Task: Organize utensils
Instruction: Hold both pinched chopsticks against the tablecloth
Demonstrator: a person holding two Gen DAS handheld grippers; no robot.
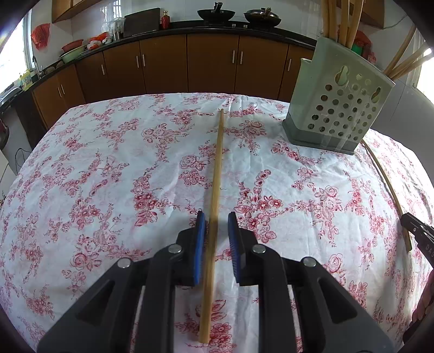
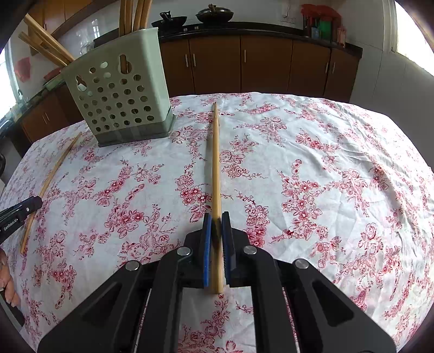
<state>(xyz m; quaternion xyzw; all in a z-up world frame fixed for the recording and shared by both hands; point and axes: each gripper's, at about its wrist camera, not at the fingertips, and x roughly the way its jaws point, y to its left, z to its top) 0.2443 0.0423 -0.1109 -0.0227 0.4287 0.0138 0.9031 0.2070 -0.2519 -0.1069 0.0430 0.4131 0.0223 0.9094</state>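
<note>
A kitchen with brown cabinets (image 1: 162, 65) under a dark counter runs along the back wall, two black woks (image 1: 216, 14) on the stove. In front stands a table covered by a white cloth with red flowers (image 1: 108, 176). A pale green holder with round holes (image 1: 341, 108) stands upright on the cloth, and several chopsticks (image 1: 343, 19) stick out of its top.

The left claw (image 1: 216, 217) has its blue pads spread a little apart. One chopstick (image 1: 217, 168) lies flat on the cloth and runs straight between those pads, away from the camera toward the far edge of the table. There is a clear gap on each side of it, so neither pad presses on it. Its near end reaches back under the claw, and its far end lies left of the holder, apart from it.

The right claw (image 2: 216, 217) is pressed together, pinching a second chopstick (image 2: 215, 163) between its blue pads. That stick points away along the fingers, its far end to the right of the holder; whether the tip touches the cloth I cannot tell. Its near end pokes out just behind the pads.

In the right wrist view the left claw shows at the left edge, with the loose chopstick lying on the cloth under its tip. A hand (image 2: 6, 282) shows at that same edge, lower down
</note>
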